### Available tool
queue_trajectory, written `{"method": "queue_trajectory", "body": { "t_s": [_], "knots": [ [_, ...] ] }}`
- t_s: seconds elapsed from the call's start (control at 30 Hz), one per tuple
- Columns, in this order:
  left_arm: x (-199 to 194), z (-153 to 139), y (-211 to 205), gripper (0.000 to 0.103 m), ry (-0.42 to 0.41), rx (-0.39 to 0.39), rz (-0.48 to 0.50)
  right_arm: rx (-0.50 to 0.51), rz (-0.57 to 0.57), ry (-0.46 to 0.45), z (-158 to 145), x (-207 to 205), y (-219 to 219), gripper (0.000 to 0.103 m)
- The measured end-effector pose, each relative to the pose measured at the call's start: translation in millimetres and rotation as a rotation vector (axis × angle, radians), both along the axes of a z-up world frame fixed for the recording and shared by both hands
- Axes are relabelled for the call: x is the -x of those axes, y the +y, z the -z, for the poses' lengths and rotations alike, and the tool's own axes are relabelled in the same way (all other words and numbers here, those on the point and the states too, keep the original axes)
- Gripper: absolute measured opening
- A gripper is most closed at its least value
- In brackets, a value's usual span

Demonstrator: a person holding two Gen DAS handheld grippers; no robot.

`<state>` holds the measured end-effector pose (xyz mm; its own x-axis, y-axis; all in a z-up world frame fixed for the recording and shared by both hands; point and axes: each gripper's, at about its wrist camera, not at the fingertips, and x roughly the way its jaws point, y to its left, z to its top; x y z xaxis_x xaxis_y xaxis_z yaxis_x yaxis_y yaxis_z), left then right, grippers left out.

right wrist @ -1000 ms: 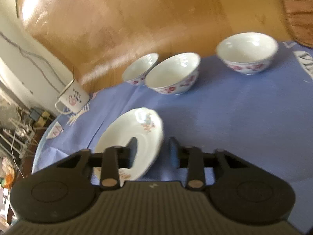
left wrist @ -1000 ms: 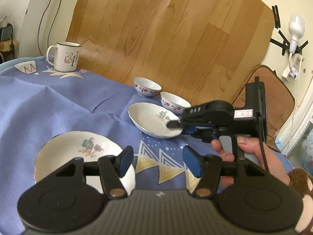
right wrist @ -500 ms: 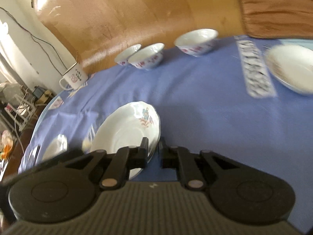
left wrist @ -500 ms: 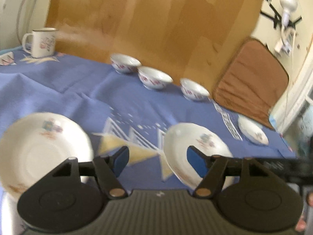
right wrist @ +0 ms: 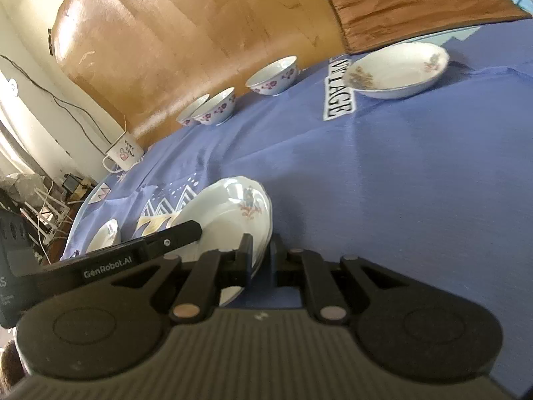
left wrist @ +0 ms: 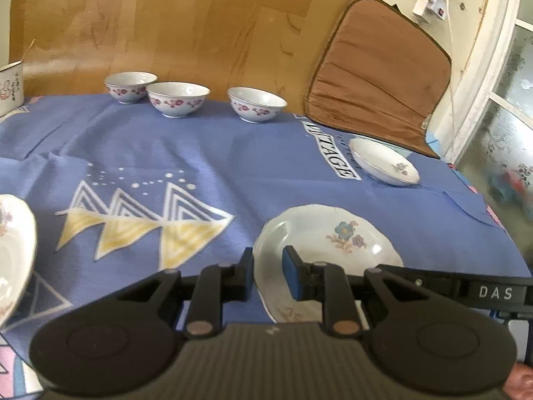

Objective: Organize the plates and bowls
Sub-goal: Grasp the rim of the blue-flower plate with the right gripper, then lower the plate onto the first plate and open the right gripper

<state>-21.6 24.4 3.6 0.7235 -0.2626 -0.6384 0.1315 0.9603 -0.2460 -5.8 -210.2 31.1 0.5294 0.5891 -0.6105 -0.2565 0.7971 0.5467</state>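
Observation:
A white flowered plate (left wrist: pixel 333 233) (right wrist: pixel 230 206) is near the front of the blue cloth. My left gripper (left wrist: pixel 268 273) straddles its left rim, jaws closing, with the pads against the rim. My right gripper (right wrist: pixel 260 253) is shut on the opposite edge of the same plate. Its black body (left wrist: pixel 466 291) shows at the right in the left wrist view. Three flowered bowls (left wrist: pixel 130 86) (left wrist: pixel 177 98) (left wrist: pixel 257 103) stand in a row at the back. A smaller plate (left wrist: pixel 384 166) (right wrist: pixel 399 68) lies at the right. Another plate (left wrist: pixel 13 250) lies at the left edge.
A white mug (right wrist: pixel 125 155) stands at the far left corner of the blue tablecloth (left wrist: pixel 233 153). A wooden board (left wrist: pixel 166 16) and a brown cushion (left wrist: pixel 379 76) lean behind the table. The table's right edge drops off beside the small plate.
My left gripper left the plate on the left, swung right to the plate in the right gripper, and its jaws narrowed onto the rim. My right gripper carried that plate toward the front.

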Motion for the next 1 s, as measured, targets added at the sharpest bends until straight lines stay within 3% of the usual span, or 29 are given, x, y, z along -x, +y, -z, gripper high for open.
{"method": "queue_trajectory", "body": {
  "t_s": [0.23, 0.43, 0.77, 1.0],
  "knots": [
    [2.0, -5.5, -6.7, 0.019, -0.006, 0.009, 0.007, 0.001, 0.036, -0.019, -2.1, 6.1, -15.1, 0.012],
    [20.1, -25.9, 35.3, 0.019, -0.064, 0.021, -0.109, -0.011, -0.040, -0.058, -13.9, 3.3, 7.2, 0.012],
    [65.5, -36.1, 148.0, 0.019, -0.110, 0.024, -0.418, -0.007, -0.299, -0.111, -31.4, -4.8, 130.1, 0.012],
    [71.5, -19.8, 191.5, 0.019, -0.080, 0.040, -0.530, 0.070, -0.424, -0.128, -25.5, -7.9, 201.4, 0.013]
  ]
}}
